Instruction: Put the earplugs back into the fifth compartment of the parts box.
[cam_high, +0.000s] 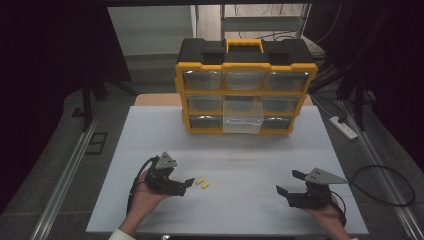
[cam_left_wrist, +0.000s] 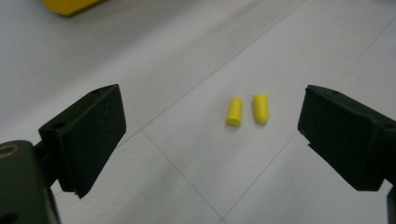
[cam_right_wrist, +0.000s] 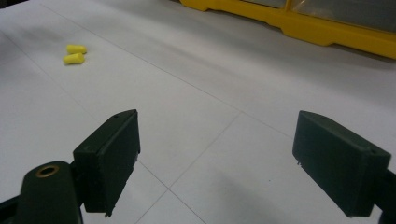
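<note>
1. A white worktop (cam_high: 240, 165) carries a yellow and black drawer organiser (cam_high: 245, 85) standing upright at the middle of its far edge, with a yellow carry handle on top.
2. The organiser shows three rows of clear drawers; one clear drawer (cam_high: 242, 119) in the middle column is pulled out toward the near side, while the others sit flush.
3. Two small yellow earplugs (cam_high: 202, 183) lie side by side on the worktop, left of centre and toward the near edge; in the left gripper view they lie close together, whether touching cannot be told (cam_left_wrist: 247, 110).
4. The left gripper (cam_high: 186, 184), held in a hand near the near-left part of the worktop, points at the earplugs; its jaws are spread wide and hold nothing, and the plugs lie just beyond the jaw tips, between them in its own view.
5. The right gripper (cam_high: 290, 182) is held near the near-right corner, well apart from the earplugs, jaws also spread wide with only bare worktop between them.
6. In the right gripper view the earplugs (cam_right_wrist: 74, 53) show far off at upper left, and the organiser's yellow base (cam_right_wrist: 299, 25) runs along the top.
</note>
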